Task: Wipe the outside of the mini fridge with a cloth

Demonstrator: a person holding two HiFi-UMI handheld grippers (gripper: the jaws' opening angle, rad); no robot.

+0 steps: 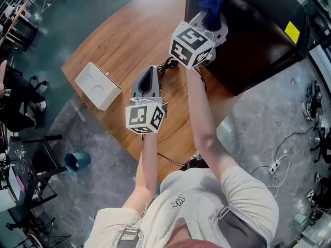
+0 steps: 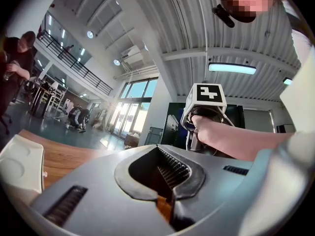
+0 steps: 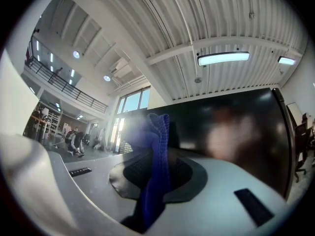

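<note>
The black mini fridge (image 1: 248, 32) stands on the wooden table's far right; its glossy side fills the right gripper view (image 3: 231, 132). My right gripper (image 1: 209, 17) is shut on a blue cloth (image 1: 210, 3), and the cloth (image 3: 155, 171) hangs pinched between the jaws, held up by the fridge's side at its near left corner. My left gripper (image 1: 150, 79) hovers over the table's middle, shut with nothing in it (image 2: 165, 193). In the left gripper view the right gripper's marker cube (image 2: 208, 95) and the forearm cross in front of the fridge (image 2: 172, 124).
A white box (image 1: 98, 85) lies on the round wooden table (image 1: 129, 40) to the left. A black cable (image 1: 168, 66) runs across the table by the fridge. On the floor sit a teal bin (image 1: 76, 161) and a power strip (image 1: 272, 167).
</note>
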